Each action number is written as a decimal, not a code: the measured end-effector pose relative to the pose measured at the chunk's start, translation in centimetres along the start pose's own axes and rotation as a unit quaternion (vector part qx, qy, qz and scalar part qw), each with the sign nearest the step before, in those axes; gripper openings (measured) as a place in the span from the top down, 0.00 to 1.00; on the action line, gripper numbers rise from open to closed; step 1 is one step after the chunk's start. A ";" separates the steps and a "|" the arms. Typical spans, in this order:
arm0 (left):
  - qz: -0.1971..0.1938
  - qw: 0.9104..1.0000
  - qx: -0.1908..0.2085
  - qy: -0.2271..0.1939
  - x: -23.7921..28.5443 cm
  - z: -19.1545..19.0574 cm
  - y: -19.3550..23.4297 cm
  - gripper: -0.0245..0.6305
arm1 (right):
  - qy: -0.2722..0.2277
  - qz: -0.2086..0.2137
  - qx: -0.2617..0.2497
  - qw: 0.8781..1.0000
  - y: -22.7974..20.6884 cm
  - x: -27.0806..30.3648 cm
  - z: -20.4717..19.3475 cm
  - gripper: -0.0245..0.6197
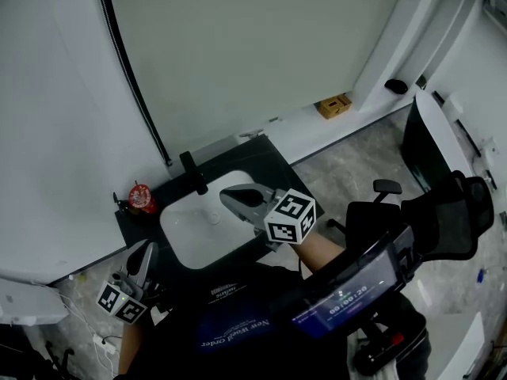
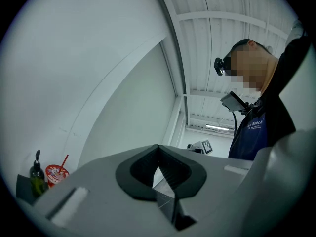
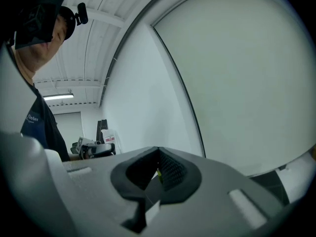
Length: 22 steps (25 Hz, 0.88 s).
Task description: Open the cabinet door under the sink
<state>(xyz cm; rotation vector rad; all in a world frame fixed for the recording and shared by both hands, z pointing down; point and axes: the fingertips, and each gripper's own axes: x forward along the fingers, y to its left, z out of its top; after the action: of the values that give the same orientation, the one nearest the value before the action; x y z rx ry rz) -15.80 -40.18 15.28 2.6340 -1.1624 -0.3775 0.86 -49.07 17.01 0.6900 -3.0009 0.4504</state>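
Note:
A black vanity counter (image 1: pixel 273 158) with a white basin (image 1: pixel 198 232) and a black faucet (image 1: pixel 192 172) stands against the white wall. The cabinet door below it is hidden from the head view by the counter and my body. My right gripper (image 1: pixel 230 197) hovers over the basin, shut with nothing between its jaws; in the right gripper view (image 3: pixel 158 150) it points at bare wall. My left gripper (image 1: pixel 148 249) is off the counter's left front corner, its fingers together and holding nothing. The left gripper view (image 2: pixel 158 146) looks along the wall.
A red cup (image 1: pixel 141 199) with a straw and a dark bottle (image 2: pixel 36 174) stand on the counter's left end. A black cable (image 1: pixel 135 77) runs down the wall. An office chair (image 1: pixel 444 212) stands at the right, and a yellow box (image 1: pixel 333 105) lies by the baseboard.

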 end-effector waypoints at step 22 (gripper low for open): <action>0.079 0.997 -0.008 -0.007 6.0 -1.7 3.5 0.96 | 0.059 0.091 -0.018 0.994 -7.7 4.4 -1.2 0.96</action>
<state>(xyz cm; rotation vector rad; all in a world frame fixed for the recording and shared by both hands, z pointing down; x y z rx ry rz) -13.77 -46.79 17.18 2.5075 -1.3545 -0.3732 0.12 -57.21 20.67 0.3740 -2.9638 0.4261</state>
